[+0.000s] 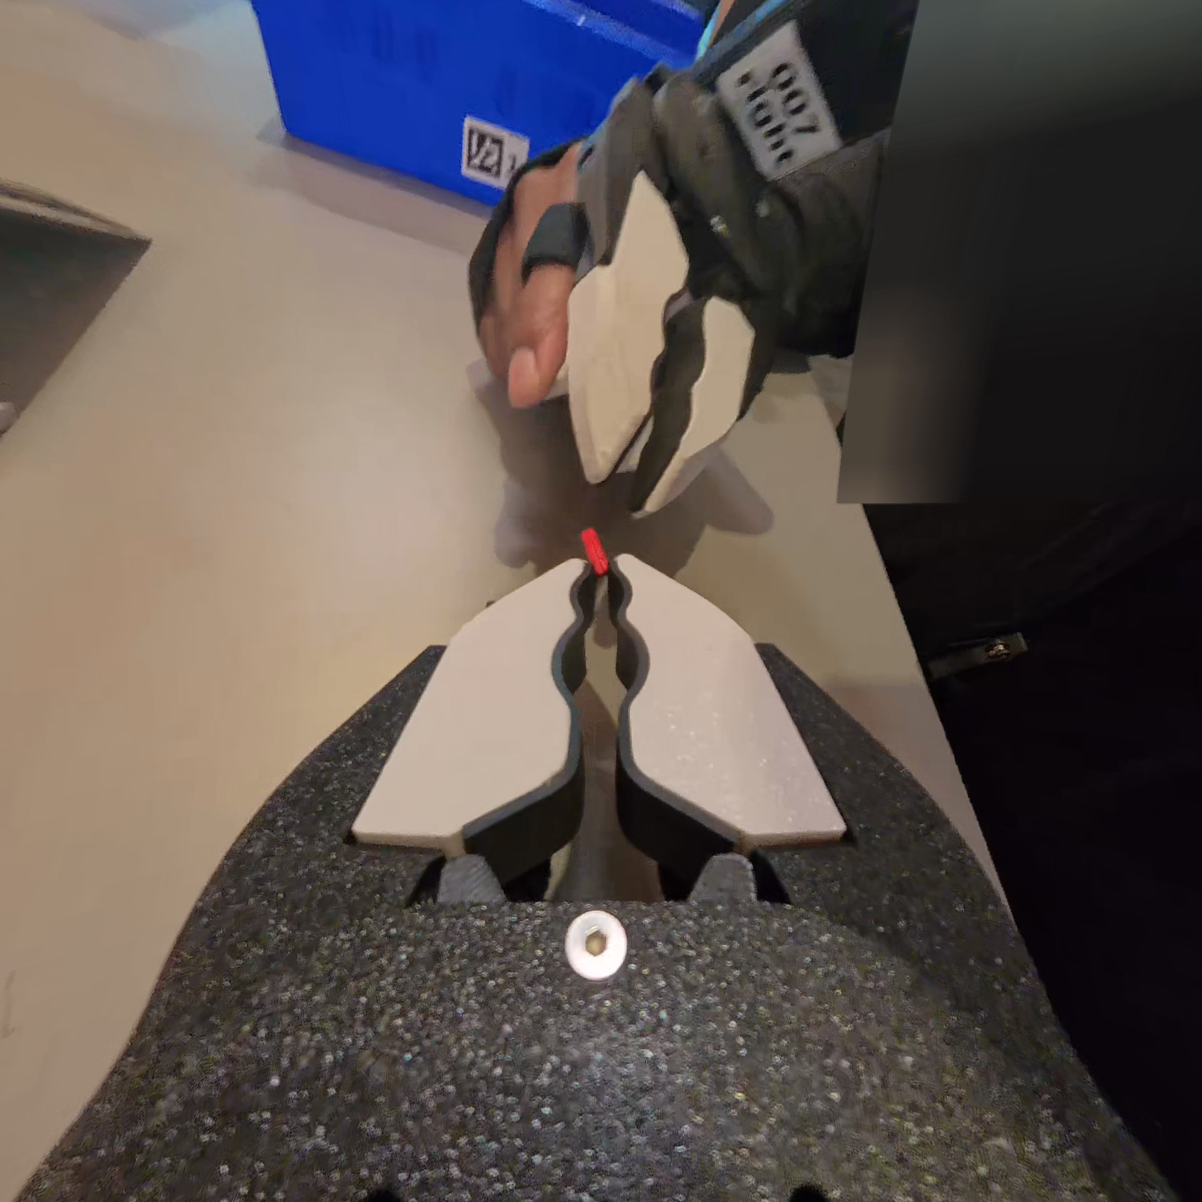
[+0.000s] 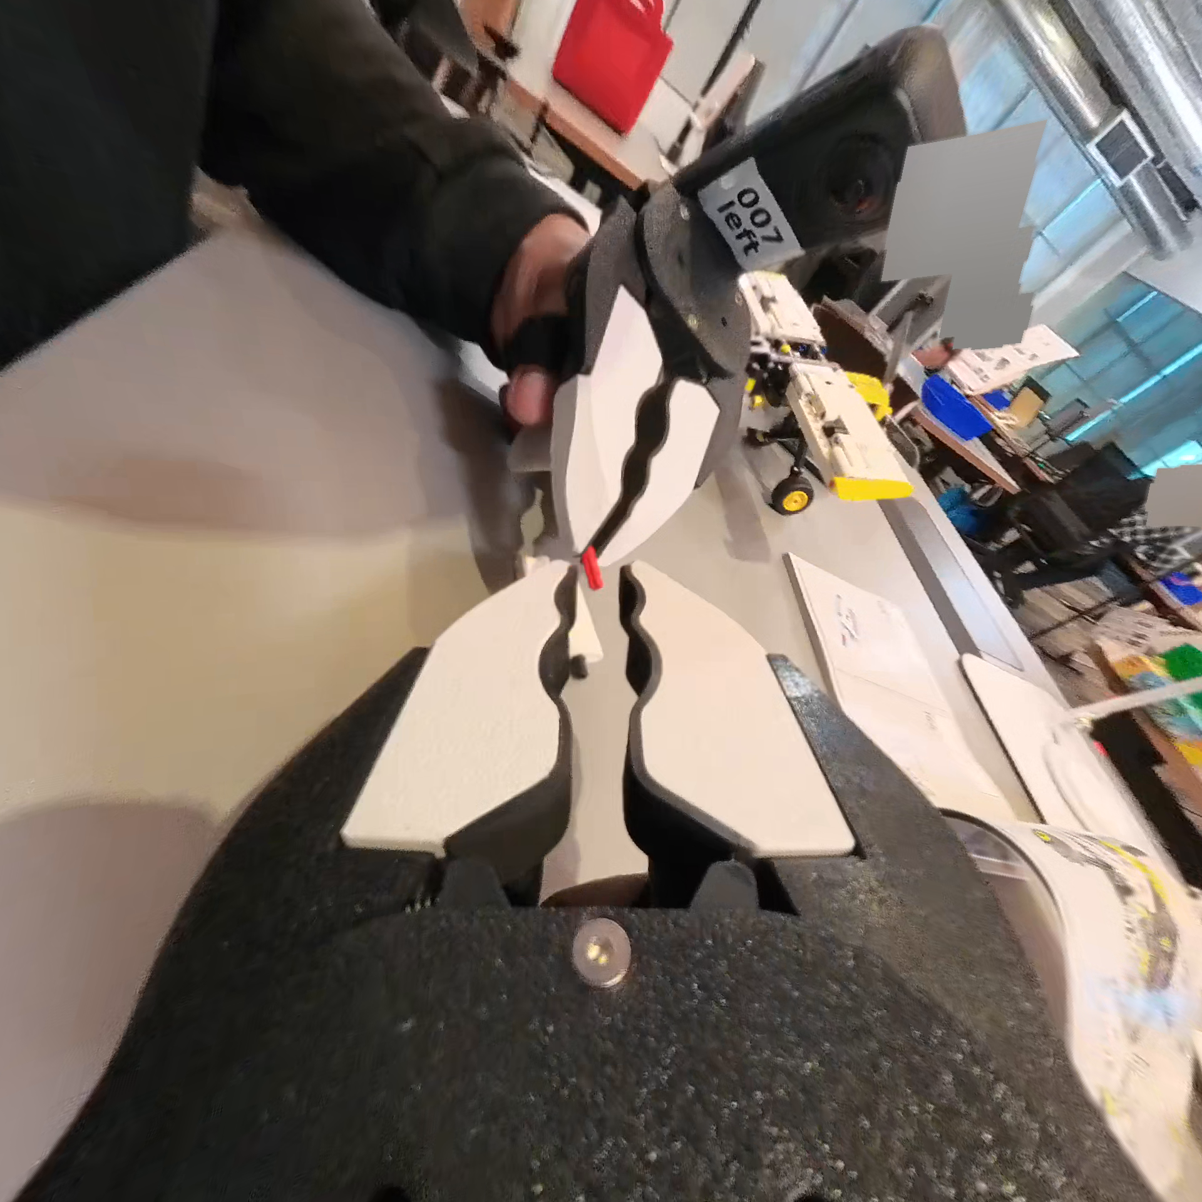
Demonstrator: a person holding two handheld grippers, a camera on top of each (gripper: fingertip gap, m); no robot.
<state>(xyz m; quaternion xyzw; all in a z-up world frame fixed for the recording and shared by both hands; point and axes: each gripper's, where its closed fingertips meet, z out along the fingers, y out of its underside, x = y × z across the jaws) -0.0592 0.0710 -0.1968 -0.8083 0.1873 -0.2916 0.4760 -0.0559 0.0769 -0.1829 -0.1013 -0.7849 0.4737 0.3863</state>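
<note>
1. Your left tongs are closed on a small red pin. Both fingertips pinch its near end and the rest sticks out past the tips, clear of the bench.
2. Your right tongs stand open, with a plain gap between the two fingers and nothing pressed between the pads.
3. Tip to tip: the left tongs come in from the far side, and the red pin hangs in the mouth of the right tongs. It sits close by their left fingertip and apart from the right one. Contact with that left fingertip cannot be told.
4. A short white piece with a black stud at its near end shows in the gap of the right tongs, hard against the left finger and clear of the right. Whether it lies on the bench below or leans on that finger, you cannot tell.
5. From the left wrist view the right tongs hover just beyond the pin, near the right edge of the bench, with your hand on the trigger.
6. Surroundings:
   - a blue bin toward the far edge
   - a white-and-yellow brick-built vehicle farther along the bench
   - an open booklet beside it
</note>
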